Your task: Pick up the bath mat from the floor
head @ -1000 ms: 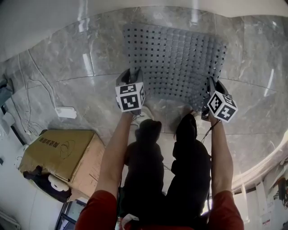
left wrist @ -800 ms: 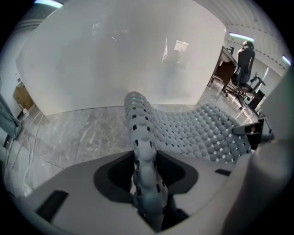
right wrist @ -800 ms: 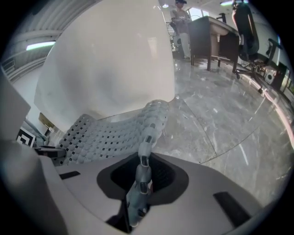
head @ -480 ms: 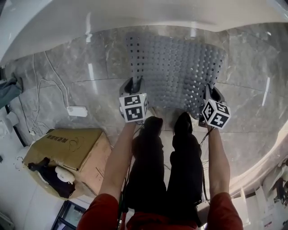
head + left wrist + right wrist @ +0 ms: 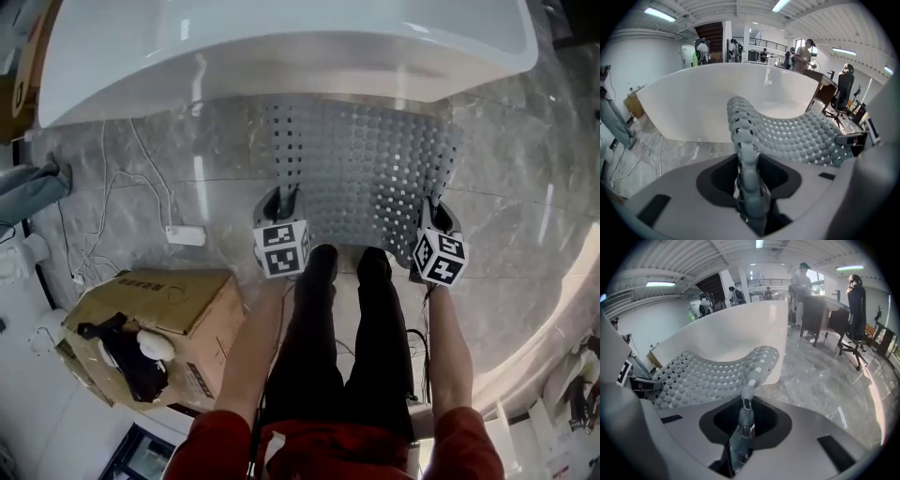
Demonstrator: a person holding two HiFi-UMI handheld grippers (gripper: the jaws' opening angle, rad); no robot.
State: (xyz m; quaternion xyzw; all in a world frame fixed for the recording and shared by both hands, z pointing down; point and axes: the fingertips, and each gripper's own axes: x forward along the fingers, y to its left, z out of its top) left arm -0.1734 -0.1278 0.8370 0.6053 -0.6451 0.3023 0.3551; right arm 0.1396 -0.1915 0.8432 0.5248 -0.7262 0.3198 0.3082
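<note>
The grey bath mat [image 5: 366, 159], studded and full of square holes, hangs off the marble floor between my two grippers, sagging in the middle. My left gripper [image 5: 284, 202] pinches the mat's near left corner. In the left gripper view the mat [image 5: 797, 136] runs up from the left gripper [image 5: 749, 164] as a folded edge, with the jaws pressed on it. My right gripper [image 5: 433, 217] holds the near right corner. The right gripper view has a thin fold of mat [image 5: 703, 373] clamped in the right gripper [image 5: 745, 413].
A white bathtub [image 5: 281, 37] stands just beyond the mat. On the floor to the left lie a white power strip [image 5: 186, 235] with cables, and an open cardboard box [image 5: 141, 319]. The person's dark-trousered legs [image 5: 342, 328] stand between the grippers. People and desks are far behind.
Both grippers have come up with the mat's near edge, so the mat now hangs instead of lying flat. The person has straightened up, and the bathtub has come into view.
</note>
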